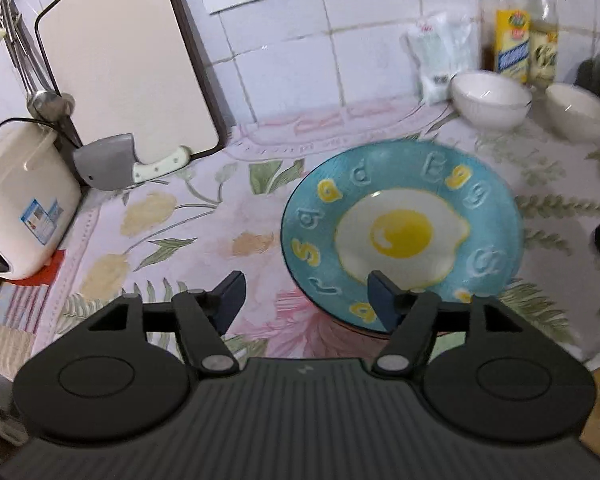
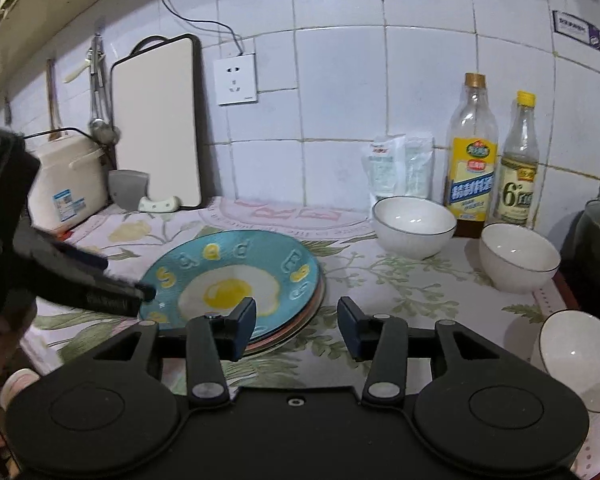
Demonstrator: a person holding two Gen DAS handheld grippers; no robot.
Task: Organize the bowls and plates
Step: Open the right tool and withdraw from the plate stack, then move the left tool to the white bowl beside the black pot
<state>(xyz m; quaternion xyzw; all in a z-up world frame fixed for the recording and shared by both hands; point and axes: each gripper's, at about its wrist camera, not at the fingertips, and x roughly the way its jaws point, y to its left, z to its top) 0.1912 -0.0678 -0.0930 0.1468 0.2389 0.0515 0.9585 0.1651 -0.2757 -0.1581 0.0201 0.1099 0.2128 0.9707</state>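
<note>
Right wrist view shows your right gripper [image 2: 296, 326] spread and empty, the plate stack [image 2: 236, 280] at eleven o'clock, three bowls [image 2: 414, 226] toward two. Your left gripper [image 1: 304, 300] is spread too; swinging carelessly could topple the bottles [image 2: 472, 152].

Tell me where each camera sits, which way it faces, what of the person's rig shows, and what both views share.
Left wrist: sits on the left gripper, looking down and forward over the blue egg plate toward the tiled wall; its own open fingers show.
Right wrist: sits on the right gripper, lower and farther back, facing the wall; its open fingers show, and the left gripper enters from the left.
Shared: plate, two white bowls, cutting board, bottles.
</note>
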